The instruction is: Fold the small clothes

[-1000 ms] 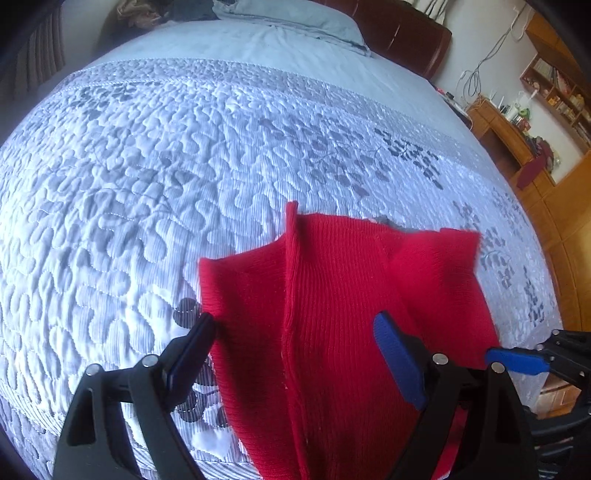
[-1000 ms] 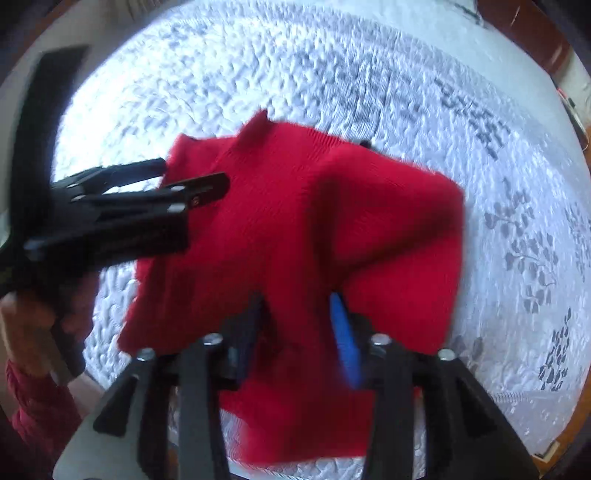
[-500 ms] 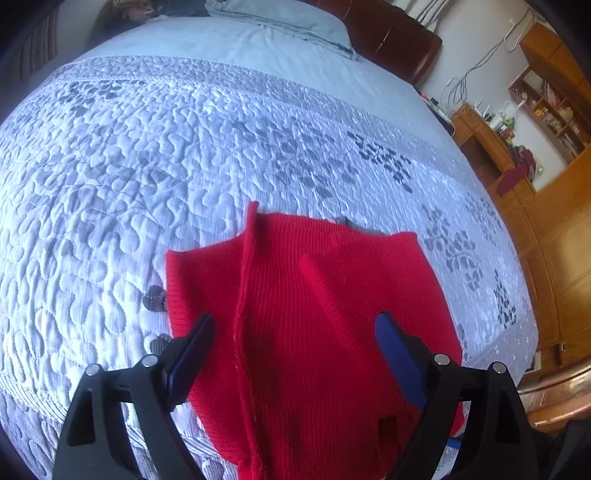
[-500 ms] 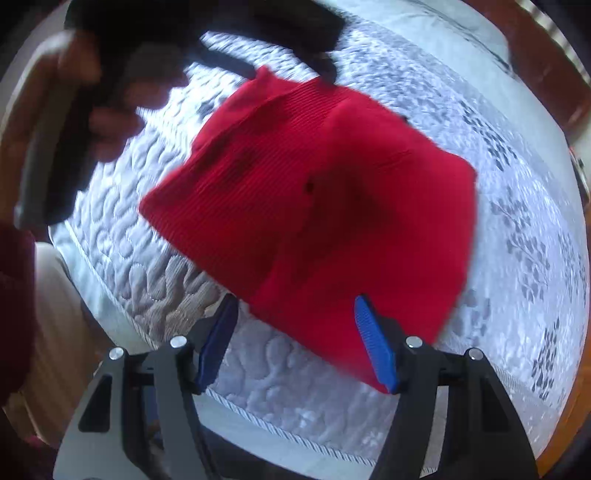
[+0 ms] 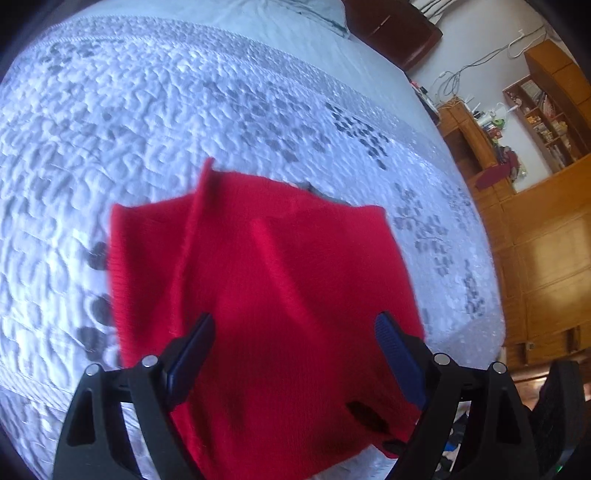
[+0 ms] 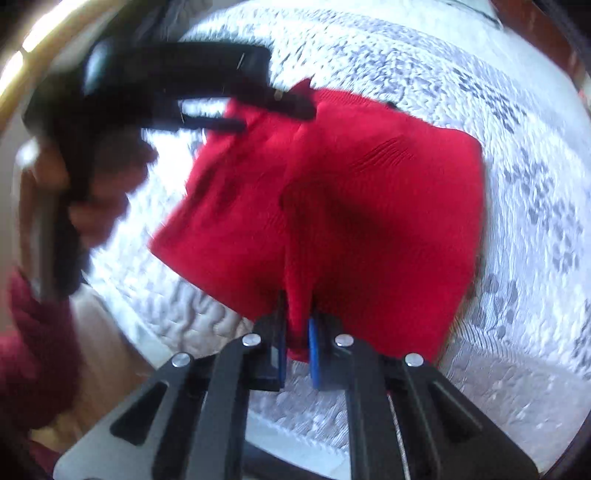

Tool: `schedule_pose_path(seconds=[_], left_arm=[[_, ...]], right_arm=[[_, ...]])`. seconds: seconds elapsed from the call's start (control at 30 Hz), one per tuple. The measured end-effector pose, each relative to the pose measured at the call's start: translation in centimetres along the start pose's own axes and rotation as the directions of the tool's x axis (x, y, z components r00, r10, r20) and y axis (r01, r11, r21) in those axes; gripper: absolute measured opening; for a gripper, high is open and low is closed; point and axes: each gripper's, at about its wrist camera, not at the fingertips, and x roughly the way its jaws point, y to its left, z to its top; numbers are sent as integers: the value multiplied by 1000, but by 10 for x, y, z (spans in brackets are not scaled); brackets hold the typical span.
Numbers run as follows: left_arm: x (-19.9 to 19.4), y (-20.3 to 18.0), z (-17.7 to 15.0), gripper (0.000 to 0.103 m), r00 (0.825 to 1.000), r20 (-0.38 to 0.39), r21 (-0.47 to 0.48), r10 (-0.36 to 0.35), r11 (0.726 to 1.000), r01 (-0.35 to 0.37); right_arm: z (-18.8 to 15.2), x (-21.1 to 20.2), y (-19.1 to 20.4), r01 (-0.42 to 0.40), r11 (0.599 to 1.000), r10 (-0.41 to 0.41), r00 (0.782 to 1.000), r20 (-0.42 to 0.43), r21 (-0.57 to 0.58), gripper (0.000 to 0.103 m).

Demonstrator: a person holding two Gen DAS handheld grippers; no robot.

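Observation:
A red knit garment point(image 5: 280, 280) lies partly folded near the front edge of a white quilted bed point(image 5: 184, 110), with a raised crease running along its left part. My left gripper point(image 5: 294, 319) hovers open over the garment's near half, with nothing pinched between its blue pads. In the right wrist view, my right gripper point(image 6: 297, 325) is closing, and its pads pinch a fold at the near edge of the garment point(image 6: 388, 192). The left gripper point(image 6: 275, 117), held by a hand point(image 6: 103, 206), shows blurred over the garment's far left corner.
The quilt point(image 6: 535, 184) has grey leaf patterns, and its edge runs just below the garment. Wooden cabinets point(image 5: 546, 258) and a cluttered shelf point(image 5: 543, 114) stand to the right of the bed. A dark headboard point(image 5: 391, 26) lies at the far end. A dark red sleeve point(image 6: 33, 350) is at the left.
My right gripper went from open beside the garment's near edge to pinching a fold of it. The left gripper drifted over the garment and stayed open.

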Motion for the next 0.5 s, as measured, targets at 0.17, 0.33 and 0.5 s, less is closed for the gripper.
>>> schedule_pose_path(seconds=[0.17, 0.33, 0.5], left_arm=[[20, -10, -1, 88, 990, -74, -84, -120, 990, 113], [46, -19, 6, 86, 981, -132, -135, -141, 983, 123], [73, -20, 30, 43, 976, -154, -173, -152, 977, 125]], right_arm=[[2, -31, -15, -32, 999, 30, 998, 63, 38, 8], [3, -43, -21, -36, 999, 33, 995, 97, 31, 8], [-1, -47, -26, -64, 997, 59, 991, 119, 42, 8]])
